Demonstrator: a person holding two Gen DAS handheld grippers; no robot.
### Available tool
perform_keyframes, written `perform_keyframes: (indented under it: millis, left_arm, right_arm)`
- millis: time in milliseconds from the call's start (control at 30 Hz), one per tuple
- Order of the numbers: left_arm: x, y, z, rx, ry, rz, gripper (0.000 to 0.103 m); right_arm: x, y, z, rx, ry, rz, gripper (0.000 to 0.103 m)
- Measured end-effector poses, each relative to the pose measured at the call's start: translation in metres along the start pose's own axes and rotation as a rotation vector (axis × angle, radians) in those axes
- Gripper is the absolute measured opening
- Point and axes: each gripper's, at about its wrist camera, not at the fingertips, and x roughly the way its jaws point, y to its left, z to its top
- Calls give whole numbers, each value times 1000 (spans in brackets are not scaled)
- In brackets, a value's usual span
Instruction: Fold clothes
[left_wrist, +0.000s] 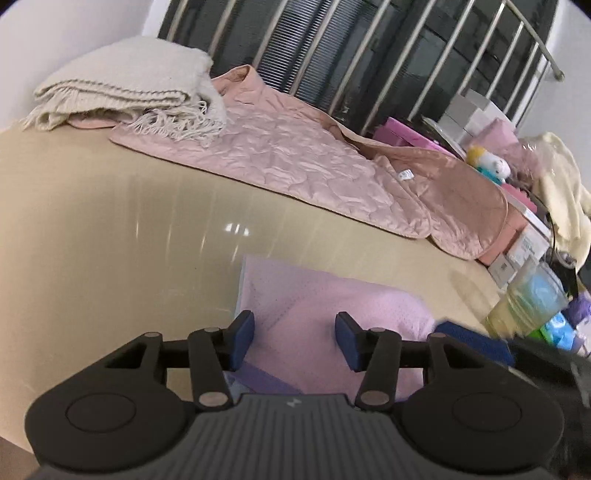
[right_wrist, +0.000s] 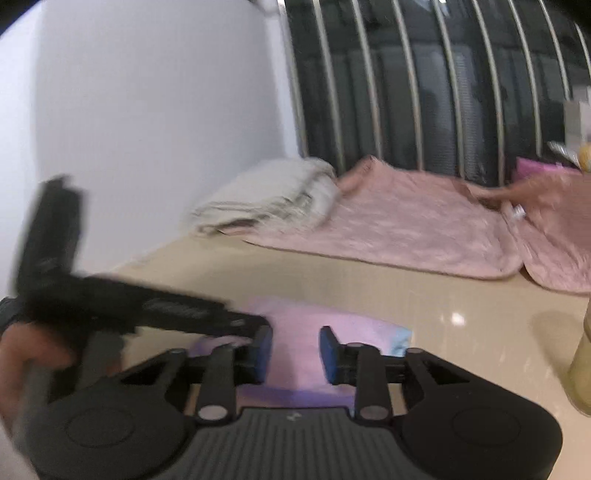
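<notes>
Folding looks barely begun: my left gripper (left_wrist: 294, 341) and right gripper (right_wrist: 295, 354), both open and gripping nothing, hover over the pink knit garment (left_wrist: 325, 306) lying lower-center on the beige table (left_wrist: 110, 221).

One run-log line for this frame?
left gripper open over pink garment | right gripper open, same garment | fold not started
</notes>
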Motion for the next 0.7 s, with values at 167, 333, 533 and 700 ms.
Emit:
perform_keyframes:
  millis: [167,333,533,700]
  left_arm:
    - [-2,-9,-6,48,-19,34,50]
    - [-13,-8,-12,39,-53,59,58]
    - [-29,3,-17,-55,-50,93,70]
    - [-27,-2,-21,-57,-21,117,71]
  right_arm:
    - [22,-16,17,88,5,-80,26]
    - [43,-30,-6,136,100,-148,30]
    - [7,-35,-25,223,1,-168,53]
    - [7,-28,-32,176,-7,-172,55]
